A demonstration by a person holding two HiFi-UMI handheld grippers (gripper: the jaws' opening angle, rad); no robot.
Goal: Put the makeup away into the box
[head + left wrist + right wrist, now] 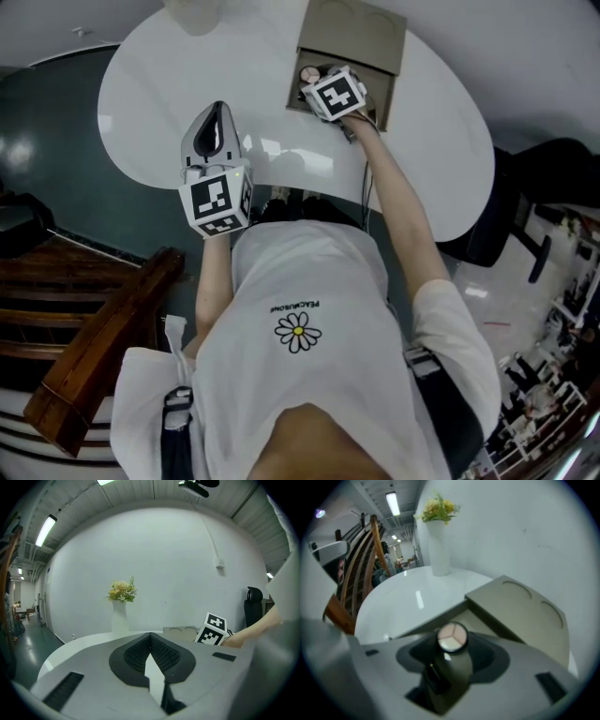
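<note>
A round makeup compact [452, 636] with pink and beige pans sits between the jaws of my right gripper [451, 645], which is shut on it. In the head view that gripper [315, 81] hangs over the near left corner of the open khaki box [390, 97], with the compact [308, 73] at its tip. The box's lid [520, 606] stands back behind it. My left gripper [217, 111] hovers over the white table's [150, 84] near edge, jaws closed together and holding nothing [150, 637]. The box's inside is mostly hidden by the right gripper.
A white vase of flowers [120, 613] stands at the table's far side, left of the box [180, 630]. A wooden stair rail [103, 347] lies left of the person. A black office chair [506, 206] stands to the right.
</note>
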